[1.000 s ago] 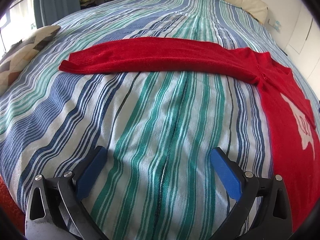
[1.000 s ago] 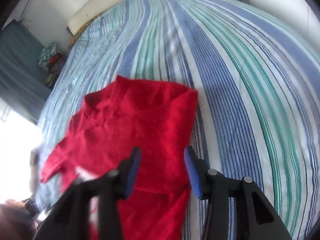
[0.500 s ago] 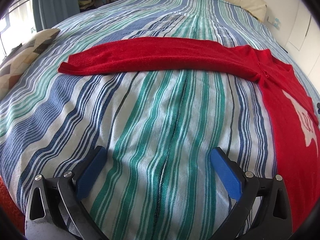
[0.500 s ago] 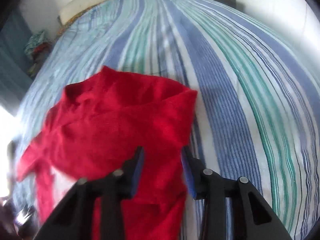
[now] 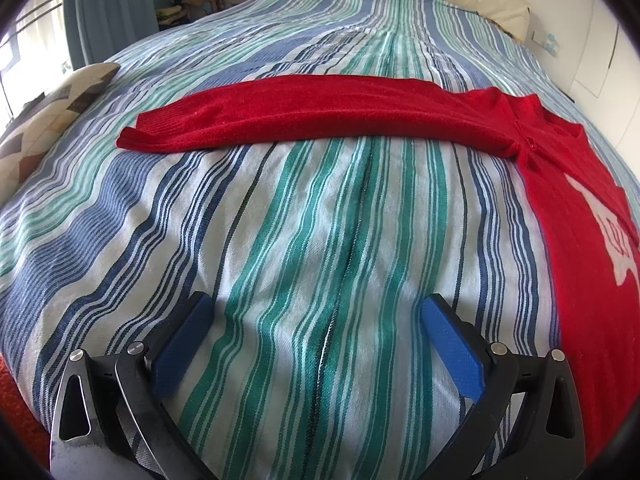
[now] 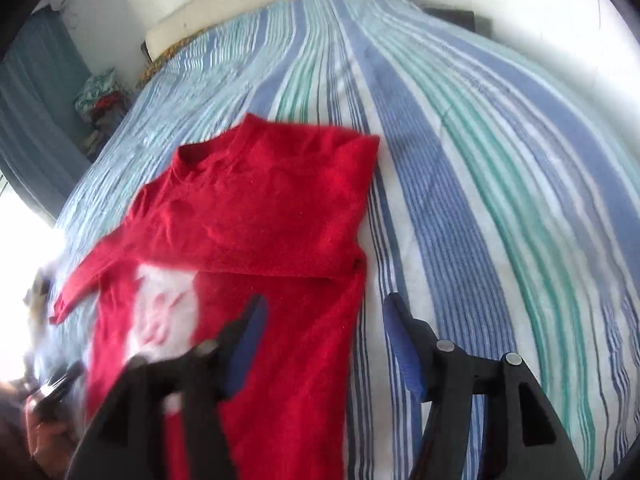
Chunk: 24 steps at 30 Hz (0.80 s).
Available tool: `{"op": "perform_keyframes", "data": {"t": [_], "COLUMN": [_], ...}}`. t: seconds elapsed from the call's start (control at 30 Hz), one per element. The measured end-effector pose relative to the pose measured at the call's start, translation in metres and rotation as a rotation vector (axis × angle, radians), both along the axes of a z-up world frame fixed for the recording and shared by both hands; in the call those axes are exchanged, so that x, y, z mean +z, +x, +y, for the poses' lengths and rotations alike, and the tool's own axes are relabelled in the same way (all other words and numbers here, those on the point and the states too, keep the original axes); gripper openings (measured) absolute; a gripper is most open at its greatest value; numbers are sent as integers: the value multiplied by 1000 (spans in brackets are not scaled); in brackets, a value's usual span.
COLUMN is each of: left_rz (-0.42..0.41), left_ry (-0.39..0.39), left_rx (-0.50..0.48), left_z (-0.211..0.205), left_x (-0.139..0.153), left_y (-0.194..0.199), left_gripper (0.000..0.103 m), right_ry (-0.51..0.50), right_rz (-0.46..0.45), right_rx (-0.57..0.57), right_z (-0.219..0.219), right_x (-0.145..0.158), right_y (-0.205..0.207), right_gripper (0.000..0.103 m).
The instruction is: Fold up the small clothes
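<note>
The left hand-held gripper, black-framed with blue rubber pads, points steeply downward, its jaws spread wide with nothing between them and nothing touching either pad. The right hand-held gripper, built the same, also tilts down, and its jaws are opening right now; its left finger is smeared by blur. Both blue pads stand free, gripping nothing. A person's hand shows dimly at the lower left of the right wrist view.
</note>
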<state>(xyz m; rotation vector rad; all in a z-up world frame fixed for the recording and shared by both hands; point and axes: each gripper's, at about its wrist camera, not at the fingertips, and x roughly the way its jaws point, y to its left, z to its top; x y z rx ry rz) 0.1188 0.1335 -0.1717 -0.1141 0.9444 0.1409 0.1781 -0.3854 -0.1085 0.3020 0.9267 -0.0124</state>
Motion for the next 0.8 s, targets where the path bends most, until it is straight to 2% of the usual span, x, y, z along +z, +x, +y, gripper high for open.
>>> {"op": "perform_keyframes", "data": {"t": [0.17, 0.33, 0.43, 0.57, 0.8], "left_rz": [18, 31, 36, 41, 41], "left_ry": [-4, -17, -18, -23, -14], "left_rx": [-10, -20, -21, -22, -24], "left_z": [1, 2, 2, 3, 0], "left_x": [-1, -3, -4, -4, -5], "left_y": [3, 6, 7, 9, 8], "left_gripper": [103, 103, 103, 103, 103], "right_ry": [-81, -56, -48, -110, -149], "right_rz": [-103, -141, -142, -174, -187], "right_rx": [-57, -146, -153, -130, -105], "right_z": [6, 0, 4, 12, 21], "right_x": [26, 24, 23, 27, 26], "right_y": [-73, -139, -149, -146, -148], "right_gripper": [70, 73, 75, 75, 75]}}
